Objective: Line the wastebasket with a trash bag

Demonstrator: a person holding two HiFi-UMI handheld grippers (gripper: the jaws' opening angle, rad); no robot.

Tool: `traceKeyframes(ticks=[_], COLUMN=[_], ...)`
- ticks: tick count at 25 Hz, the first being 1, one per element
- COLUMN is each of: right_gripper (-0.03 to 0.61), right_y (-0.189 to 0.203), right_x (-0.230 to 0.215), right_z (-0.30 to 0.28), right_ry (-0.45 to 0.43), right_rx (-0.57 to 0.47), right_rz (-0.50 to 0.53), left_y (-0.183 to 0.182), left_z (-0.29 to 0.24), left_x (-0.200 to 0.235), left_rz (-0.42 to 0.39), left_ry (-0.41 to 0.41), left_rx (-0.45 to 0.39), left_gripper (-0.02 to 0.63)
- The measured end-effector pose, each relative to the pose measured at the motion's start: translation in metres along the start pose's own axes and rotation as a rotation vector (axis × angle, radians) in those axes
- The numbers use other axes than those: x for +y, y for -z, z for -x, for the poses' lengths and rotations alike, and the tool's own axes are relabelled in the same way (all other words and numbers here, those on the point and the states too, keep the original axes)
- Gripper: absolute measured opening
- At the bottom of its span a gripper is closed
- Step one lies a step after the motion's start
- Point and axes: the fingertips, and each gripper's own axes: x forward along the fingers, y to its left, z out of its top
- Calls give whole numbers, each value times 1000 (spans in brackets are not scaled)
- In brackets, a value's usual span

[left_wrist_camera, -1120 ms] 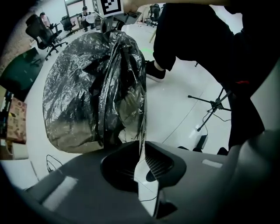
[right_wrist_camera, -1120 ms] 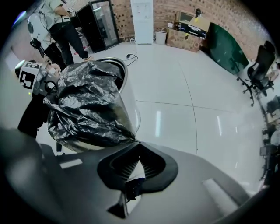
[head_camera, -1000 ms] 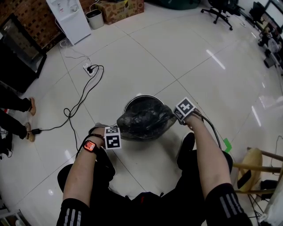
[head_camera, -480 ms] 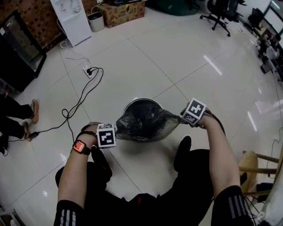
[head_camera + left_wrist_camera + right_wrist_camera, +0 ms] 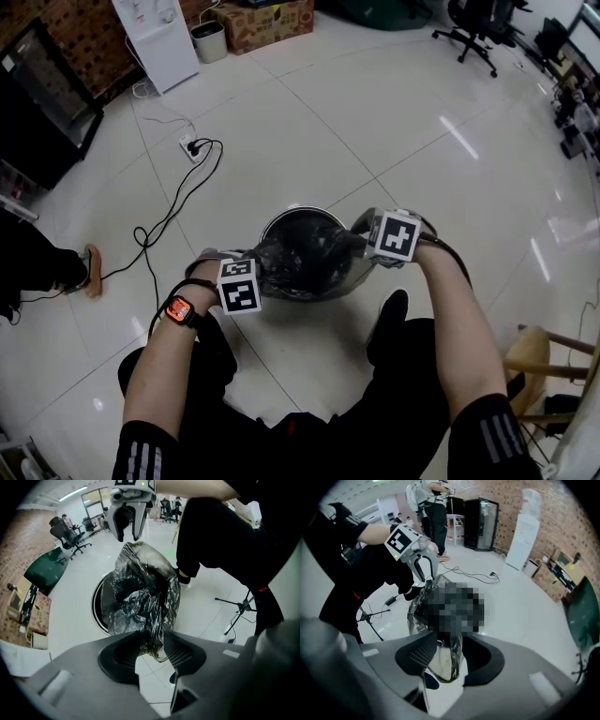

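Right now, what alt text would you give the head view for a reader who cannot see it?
Seen from above, a person's left claw and right claw flank a black trash bag bunched over a round wastebasket on a white tile floor. Both claws have just been opening, with bag film between their jaws.

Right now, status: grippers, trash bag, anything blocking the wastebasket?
Left gripper, right gripper: jaws just opening, black trash bag film unpinched between each. Bag bunched over wastebasket, far rim bare. Floor cable apart, off left.
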Motion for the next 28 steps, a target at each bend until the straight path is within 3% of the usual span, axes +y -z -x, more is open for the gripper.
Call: traceKeyframes(ticks=[3, 6, 8, 9, 12, 18, 23, 28], right_gripper=[189, 185, 122, 72, 8, 6, 6, 8], right_y=[-11, 1, 10, 13, 15, -1, 0, 0], right_x=[-8, -14, -10, -9, -14, -43, -74, -101], right_z=[-16, -30, -37, -39, -38, -25, -26, -33], right_ry=[53, 35, -12, -29, -26, 15, 92, 178], right_rx=[27, 48, 59, 61, 42, -115, -211, -230], right_rz=[96, 65, 27, 17, -20, -152, -290, -377], left_y=[-1, -5, -4, -3, -1, 5, 28, 50], left_z=[-12, -19, -20, -18, -8, 15, 13, 3], left_x=[-3, -1, 7, 12, 34, 85, 130, 159], left_rz=[-10, -22, -7, 13, 128, 430, 583, 767], left_ry=[18, 9, -19, -34, -75, -155, -267, -261], left_rx=[24, 37, 34, 25, -46, -253, -290, -339], left_gripper=[150, 119, 14, 3, 3, 2, 2, 2])
